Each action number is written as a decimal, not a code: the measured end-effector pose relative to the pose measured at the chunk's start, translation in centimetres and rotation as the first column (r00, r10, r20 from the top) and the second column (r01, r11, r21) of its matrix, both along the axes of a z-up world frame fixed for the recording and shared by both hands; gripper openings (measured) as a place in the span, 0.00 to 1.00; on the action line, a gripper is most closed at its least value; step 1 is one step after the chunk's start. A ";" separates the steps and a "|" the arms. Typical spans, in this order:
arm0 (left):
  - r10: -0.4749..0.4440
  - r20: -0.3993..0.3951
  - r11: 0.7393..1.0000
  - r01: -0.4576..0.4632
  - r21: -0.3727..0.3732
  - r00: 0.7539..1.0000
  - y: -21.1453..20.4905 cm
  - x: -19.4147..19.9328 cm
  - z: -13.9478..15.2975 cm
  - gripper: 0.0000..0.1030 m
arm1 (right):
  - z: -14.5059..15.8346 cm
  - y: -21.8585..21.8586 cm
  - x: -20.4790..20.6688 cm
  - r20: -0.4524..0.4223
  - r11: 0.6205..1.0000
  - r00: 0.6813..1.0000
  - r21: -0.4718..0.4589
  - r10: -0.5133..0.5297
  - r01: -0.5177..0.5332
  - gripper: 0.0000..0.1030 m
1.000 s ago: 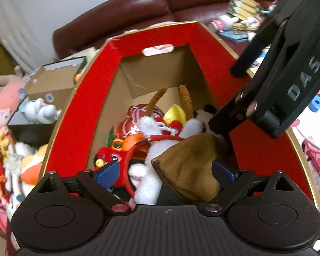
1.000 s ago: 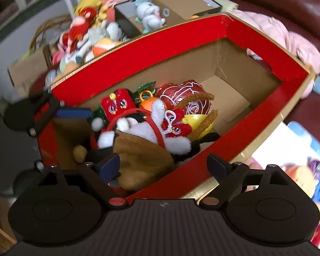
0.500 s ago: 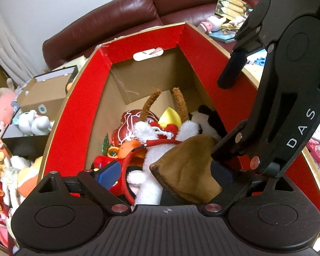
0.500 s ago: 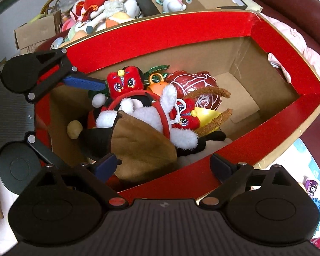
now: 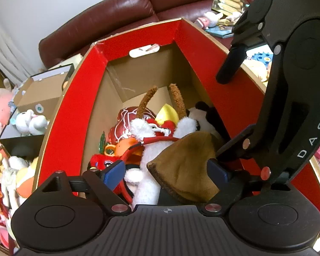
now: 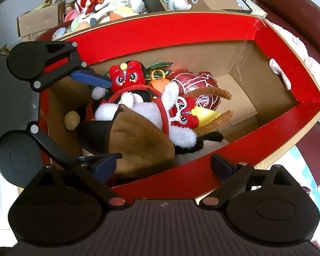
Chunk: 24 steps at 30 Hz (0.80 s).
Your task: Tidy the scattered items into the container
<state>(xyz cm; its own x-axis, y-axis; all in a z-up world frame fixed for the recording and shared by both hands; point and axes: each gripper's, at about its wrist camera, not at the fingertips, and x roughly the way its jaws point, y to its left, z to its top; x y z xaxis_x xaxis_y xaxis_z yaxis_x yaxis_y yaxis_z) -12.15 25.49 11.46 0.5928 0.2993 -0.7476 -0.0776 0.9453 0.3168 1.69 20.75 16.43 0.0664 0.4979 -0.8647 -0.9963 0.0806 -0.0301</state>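
Sofa behind; "DAS" on right hand-held gripper (image 5: 228,115)

Red box (image 6: 181,49) across centre frame, toys heaped at its left end: brown pouch (image 6: 138,143), red lion plush (image 6: 125,76), dark red ball (image 6: 200,85). Left gripper (image 6: 104,117) at left, jaws closing around the heap. Right gripper (image 6: 162,166) below, spread over the near wall.

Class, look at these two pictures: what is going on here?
A person with a gripper in each hand is tidying toys into a red cardboard box. The left gripper hangs inside the box with its jaws closing around a brown plush piece on the toy pile, not yet gripping it. The right gripper is open and empty, straddling the box's near wall. More toys lie outside.
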 end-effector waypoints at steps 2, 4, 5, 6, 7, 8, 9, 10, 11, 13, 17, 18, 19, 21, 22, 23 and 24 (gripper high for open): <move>0.001 -0.002 1.000 -0.001 -0.003 1.000 0.0 0.0 -0.1 0.86 | 0.0 0.0 0.0 0.000 1.000 1.000 0.000 0.001 -0.001 0.93; 0.001 -0.001 1.000 -0.001 -0.002 1.000 0.0 0.0 -0.1 0.85 | -0.1 0.0 0.0 0.003 1.000 1.000 0.000 0.003 -0.003 0.93; 0.001 -0.001 1.000 -0.001 -0.001 1.000 0.0 0.0 -0.1 0.85 | -0.1 0.0 0.0 0.005 1.000 1.000 -0.001 0.004 -0.004 0.93; 0.002 -0.003 1.000 -0.002 -0.001 1.000 0.0 0.0 -0.2 0.85 | -0.1 0.0 0.0 0.005 1.000 1.000 -0.001 0.005 -0.004 0.93; -0.001 -0.004 1.000 0.001 -0.001 1.000 0.0 0.0 -0.2 0.84 | -0.1 0.0 0.0 0.004 1.000 1.000 -0.001 0.005 -0.005 0.93; -0.005 -0.002 1.000 0.005 -0.001 1.000 -0.1 0.0 -0.2 0.84 | -0.1 0.0 -0.1 0.002 1.000 1.000 -0.001 0.005 -0.005 0.94; -0.008 0.001 1.000 0.008 0.003 1.000 -0.1 0.0 -0.2 0.83 | -0.2 0.0 -0.1 0.001 1.000 1.000 -0.001 0.005 -0.005 0.94; -0.006 -0.001 1.000 0.006 0.010 1.000 -0.2 0.0 -0.2 0.82 | -0.2 0.0 -0.1 0.001 1.000 1.000 -0.002 0.006 -0.006 0.94; -0.004 -0.004 1.000 0.004 0.014 1.000 -0.2 0.0 -0.3 0.80 | -0.2 0.0 -0.1 0.002 1.000 1.000 -0.003 0.008 -0.008 0.94; 0.001 -0.012 1.000 -0.001 0.010 1.000 -0.2 0.1 -0.4 0.78 | -0.2 0.0 -0.1 0.001 1.000 1.000 -0.003 0.009 -0.009 0.94; 0.012 -0.008 1.000 -0.012 0.000 1.000 0.0 0.1 -0.3 0.78 | -0.2 0.0 -0.1 0.001 1.000 1.000 -0.004 0.008 -0.008 0.94; 0.012 -0.007 1.000 -0.012 0.001 1.000 0.0 0.0 -0.4 0.78 | -0.2 0.0 -0.1 0.001 1.000 1.000 -0.004 0.007 -0.007 0.94; 0.009 -0.005 1.000 -0.009 0.002 1.000 0.0 0.0 -0.4 0.78 | -0.2 0.0 -0.1 0.001 1.000 1.000 -0.004 0.007 -0.007 0.94; 0.009 -0.002 1.000 -0.009 0.005 1.000 0.0 0.0 -0.3 0.78 | -0.2 0.0 -0.1 0.001 1.000 1.000 -0.004 0.006 -0.006 0.94; 0.010 -0.003 1.000 -0.010 0.005 1.000 0.0 0.0 -0.4 0.78 | -0.2 0.0 -0.1 0.000 1.000 1.000 -0.004 0.005 -0.005 0.94; 0.010 -0.002 1.000 -0.010 0.005 1.000 0.0 0.0 -0.4 0.78 | -0.2 0.1 0.0 0.000 1.000 1.000 -0.004 0.004 -0.004 0.94; 0.010 -0.001 1.000 -0.010 0.004 1.000 0.0 0.0 -0.3 0.78 | -0.3 0.1 0.0 0.000 1.000 1.000 -0.004 0.003 -0.003 0.94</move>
